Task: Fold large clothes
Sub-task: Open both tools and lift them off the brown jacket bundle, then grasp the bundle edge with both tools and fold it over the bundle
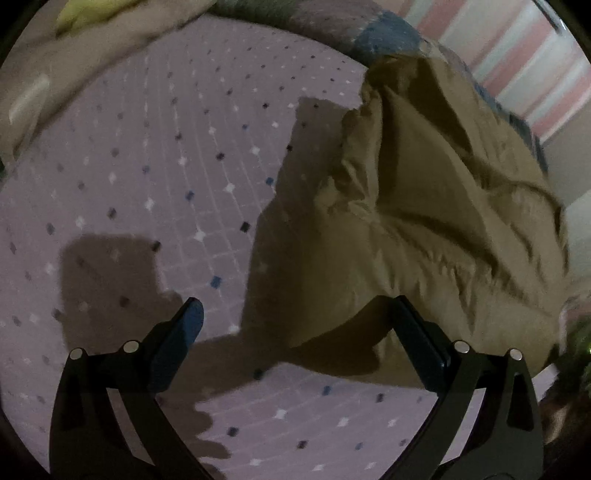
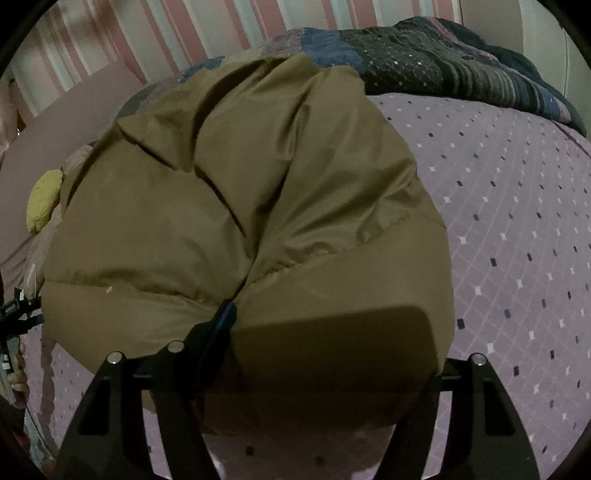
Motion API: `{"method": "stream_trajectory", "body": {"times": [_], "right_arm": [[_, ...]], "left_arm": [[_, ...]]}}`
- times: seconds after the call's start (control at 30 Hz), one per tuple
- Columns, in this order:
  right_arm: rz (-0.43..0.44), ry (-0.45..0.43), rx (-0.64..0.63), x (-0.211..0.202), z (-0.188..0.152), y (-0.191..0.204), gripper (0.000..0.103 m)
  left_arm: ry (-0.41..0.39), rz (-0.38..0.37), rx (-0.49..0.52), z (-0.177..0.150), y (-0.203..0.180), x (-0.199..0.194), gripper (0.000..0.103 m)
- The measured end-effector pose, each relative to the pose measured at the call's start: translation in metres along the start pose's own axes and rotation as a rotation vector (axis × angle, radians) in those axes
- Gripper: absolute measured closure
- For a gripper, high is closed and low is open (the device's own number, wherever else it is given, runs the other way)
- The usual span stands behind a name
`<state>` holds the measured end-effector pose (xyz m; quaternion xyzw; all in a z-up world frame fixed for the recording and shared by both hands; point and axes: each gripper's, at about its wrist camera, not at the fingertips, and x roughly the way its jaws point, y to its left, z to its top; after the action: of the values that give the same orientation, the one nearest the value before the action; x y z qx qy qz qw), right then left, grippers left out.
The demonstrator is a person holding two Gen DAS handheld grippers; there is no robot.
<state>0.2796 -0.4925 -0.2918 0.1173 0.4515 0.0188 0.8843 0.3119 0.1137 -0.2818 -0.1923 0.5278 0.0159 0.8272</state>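
Observation:
An olive-brown padded jacket (image 1: pixel 424 221) hangs bunched above a lilac bedsheet (image 1: pixel 166 166) with small diamond marks. My left gripper (image 1: pixel 295 317) is open; its right finger (image 1: pixel 417 343) touches the jacket's lower edge, and its left finger (image 1: pixel 181 339) is over bare sheet. In the right wrist view the jacket (image 2: pixel 240 221) fills the middle. My right gripper (image 2: pixel 314 332) is shut on the jacket's fabric; one finger (image 2: pixel 221 325) shows at a seam, the other is hidden under the cloth.
A dark patchwork quilt (image 2: pixel 443 66) lies along the far side of the bed. A striped pink and white wall (image 2: pixel 166 33) stands behind. A beige pillow with a yellow item (image 1: pixel 85 14) lies at the far left. The sheet (image 2: pixel 517 240) extends right of the jacket.

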Motion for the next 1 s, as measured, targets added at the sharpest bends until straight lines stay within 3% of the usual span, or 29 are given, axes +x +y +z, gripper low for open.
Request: {"method": "stream_trajectory", "body": {"times": [0.2,0.3,0.5,0.7,0.8,0.9,1.0], "right_arm": [[0.010,0.004,0.008,-0.001,-0.001,-0.004,0.034],[0.017,0.001,0.019,0.002,0.001,-0.006,0.034],[0.029,-0.001,0.039,0.005,0.003,-0.010,0.033],[0.103,0.022,0.116,0.014,0.013,-0.023,0.029],[0.142,0.038,0.159,0.020,0.018,-0.028,0.029],[0.110,0.047,0.144,0.019,0.022,-0.022,0.032],[0.090,0.046,0.129,0.014,0.022,-0.015,0.048]], "left_arm": [[0.053,-0.133,-0.133,-0.005,0.016,0.023,0.003],[0.070,-0.245,-0.203,-0.014,0.018,0.033,0.003],[0.084,-0.285,-0.212,-0.003,-0.003,0.047,0.003],[0.082,-0.146,-0.071,0.014,-0.036,0.043,0.007],[0.063,-0.055,0.050,0.014,-0.060,0.036,0.020],[0.037,0.055,0.189,0.009,-0.088,0.030,0.034],[0.028,0.125,0.274,0.004,-0.105,0.027,0.046]]}}
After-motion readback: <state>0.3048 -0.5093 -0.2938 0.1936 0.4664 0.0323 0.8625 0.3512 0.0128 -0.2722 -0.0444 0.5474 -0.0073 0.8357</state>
